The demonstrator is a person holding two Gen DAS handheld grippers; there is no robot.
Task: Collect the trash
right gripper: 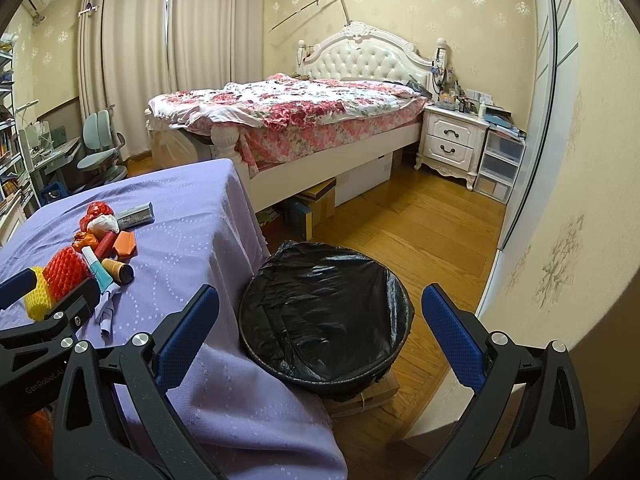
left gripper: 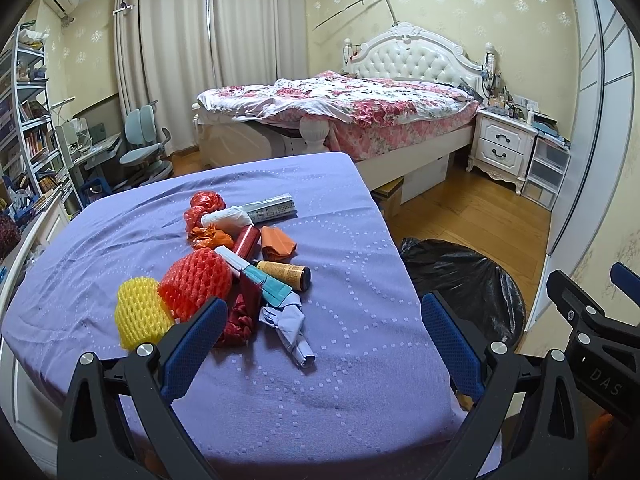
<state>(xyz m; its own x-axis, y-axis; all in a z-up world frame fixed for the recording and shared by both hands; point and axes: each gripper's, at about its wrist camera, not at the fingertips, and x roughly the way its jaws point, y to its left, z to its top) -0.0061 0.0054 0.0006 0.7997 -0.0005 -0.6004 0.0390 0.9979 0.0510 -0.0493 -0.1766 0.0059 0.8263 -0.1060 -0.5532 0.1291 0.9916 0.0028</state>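
Trash [left gripper: 240,264] is still lying heaped on the purple worktop [left gripper: 340,380], nothing binned yet. Both the left gripper [left gripper: 324,340] and right gripper [right gripper: 320,332] are hovering with fingers wide and empty. Lined bin [right gripper: 326,320] is waiting at three o'clock past the worktop's edge, floor around it open.

Left gripper [left gripper: 324,332]: black angular plastic arms, silver round screws, blue textured pads [left gripper: 196,350]. Right gripper [right gripper: 320,332] looks identical; white lettering "DAS" marks its black body at the left view's lower right.
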